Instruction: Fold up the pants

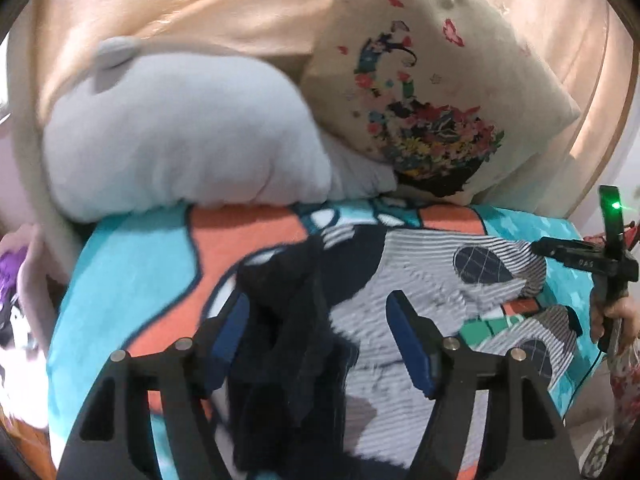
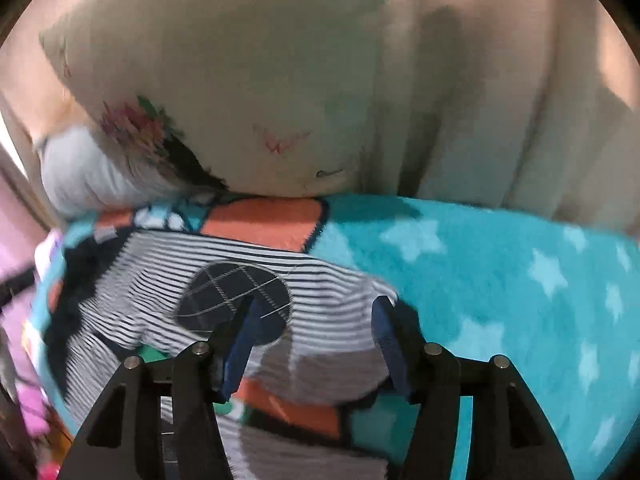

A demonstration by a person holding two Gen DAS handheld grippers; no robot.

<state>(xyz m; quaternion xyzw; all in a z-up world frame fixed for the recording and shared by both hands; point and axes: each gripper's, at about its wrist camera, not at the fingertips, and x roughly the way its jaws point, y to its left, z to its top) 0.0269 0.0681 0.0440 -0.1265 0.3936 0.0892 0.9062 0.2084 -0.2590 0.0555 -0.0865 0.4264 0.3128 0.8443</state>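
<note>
left gripper over the near edge of the bed, jaws spread wide, blue pads apart; dark navy cloth bunched and hanging between the fingers, lying against the left pad, no squeeze from the right pad visible, so loose between the jaws rather than pinched, though blur leaves the contact on the left uncertain. right gripper likewise spread wide above the striped pants, nothing clamped; left pad over the round dark patch with its thin grid lines, right pad just past the fabric's edge, above the blanket. in the left wrist view, right gripper also seen from the side at the far right, green light glowing on its body, a hand around its handle. pants spread flat on the turquoise blanket with pale stars and orange blocks, grey-and-white stripes running across, a second round patch lower down near the right edge of that view, dark navy part toward the left. behind the blanket, a grey plush cushion on the left, touching a cream pillow printed with a flower-basket figure, both leaning on a peach upholstered backrest. both views smeared with motion blur.
</note>
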